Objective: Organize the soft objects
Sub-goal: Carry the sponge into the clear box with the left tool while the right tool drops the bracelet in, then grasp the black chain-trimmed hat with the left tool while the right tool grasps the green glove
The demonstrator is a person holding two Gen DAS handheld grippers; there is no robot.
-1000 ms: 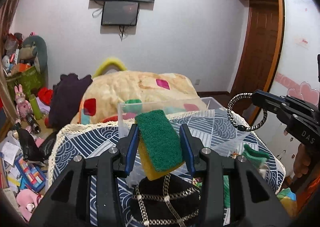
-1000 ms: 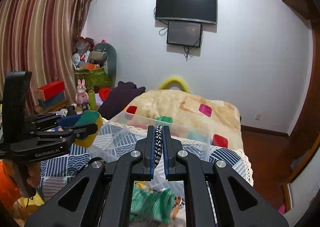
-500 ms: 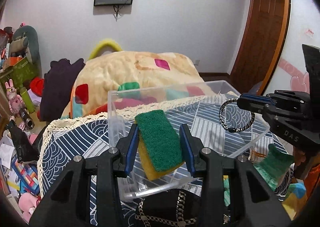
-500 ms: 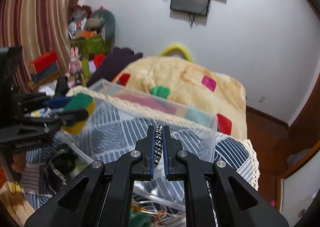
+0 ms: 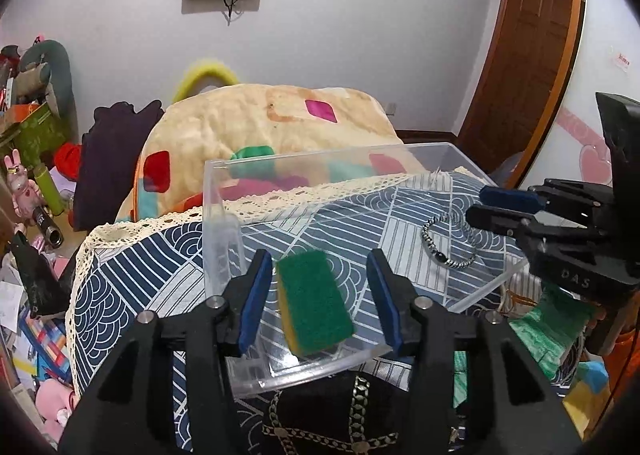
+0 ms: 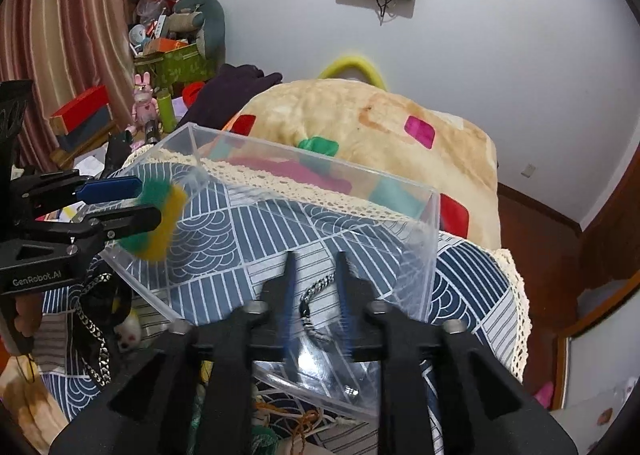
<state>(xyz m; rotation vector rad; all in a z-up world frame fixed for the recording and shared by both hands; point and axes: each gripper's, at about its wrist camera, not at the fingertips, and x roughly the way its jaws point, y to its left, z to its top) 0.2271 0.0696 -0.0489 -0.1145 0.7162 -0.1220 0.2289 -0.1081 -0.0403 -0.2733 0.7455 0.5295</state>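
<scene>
Fingers of both grippers are opening: we see the left (image 5: 320, 305) flanking the freed sponge (image 5: 314, 305), lengthwise above the box (image 5: 304, 159), right (image 6: 318, 295) releasing the bracelet (image 5: 450, 243) inside.

"genrobot.ai" on left tool (image 6: 132, 203); "das" on right tool (image 5: 494, 207)
</scene>
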